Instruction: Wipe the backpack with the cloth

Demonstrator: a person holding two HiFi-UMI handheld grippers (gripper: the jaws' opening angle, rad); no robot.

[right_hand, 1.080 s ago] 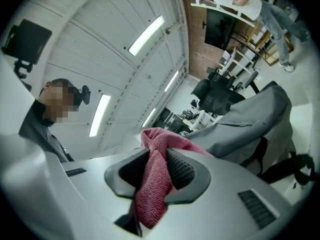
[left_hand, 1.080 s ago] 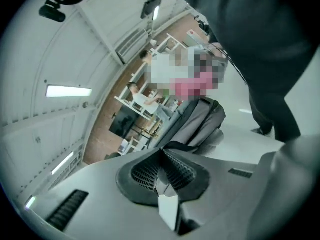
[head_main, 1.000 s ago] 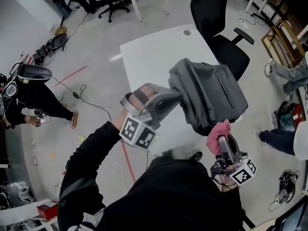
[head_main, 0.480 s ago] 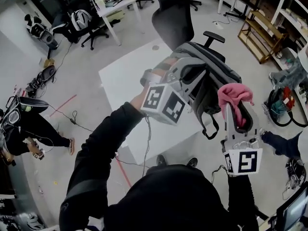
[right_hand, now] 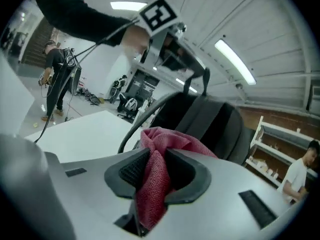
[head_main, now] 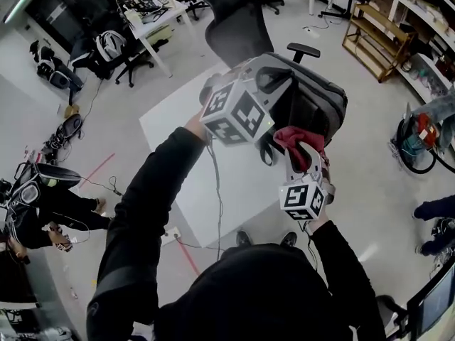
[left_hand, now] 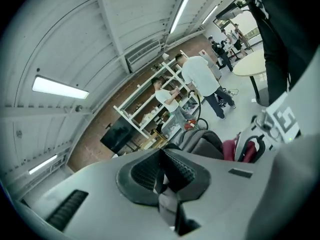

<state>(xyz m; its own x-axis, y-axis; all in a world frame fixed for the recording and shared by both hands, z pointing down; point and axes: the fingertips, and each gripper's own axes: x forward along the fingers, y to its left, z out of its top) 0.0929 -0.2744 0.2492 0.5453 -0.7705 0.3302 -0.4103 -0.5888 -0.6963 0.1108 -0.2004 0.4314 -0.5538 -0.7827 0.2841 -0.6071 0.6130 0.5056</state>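
Note:
The grey backpack (head_main: 318, 99) hangs in the air above the white table (head_main: 181, 144), lifted by a strap in my left gripper (head_main: 269, 84). In the left gripper view the pads are shut on that thin grey strap (left_hand: 162, 183), with the backpack (left_hand: 206, 143) just beyond. My right gripper (head_main: 301, 152) is shut on the pink cloth (head_main: 292, 138), which sits right at the backpack's lower front side. In the right gripper view the cloth (right_hand: 159, 170) bunches between the pads, with the dark backpack (right_hand: 212, 120) close behind it; contact cannot be told.
A black office chair (head_main: 234, 16) stands behind the table. A wooden shelf (head_main: 377, 30) and a vacuum cleaner (head_main: 419, 137) are at the right. A person (head_main: 32, 204) stands at the far left, and others are by the shelves (left_hand: 200, 76).
The left gripper has raised the backpack off the table and brought it closer. The right gripper has rolled and swung left with the cloth, up to the backpack.

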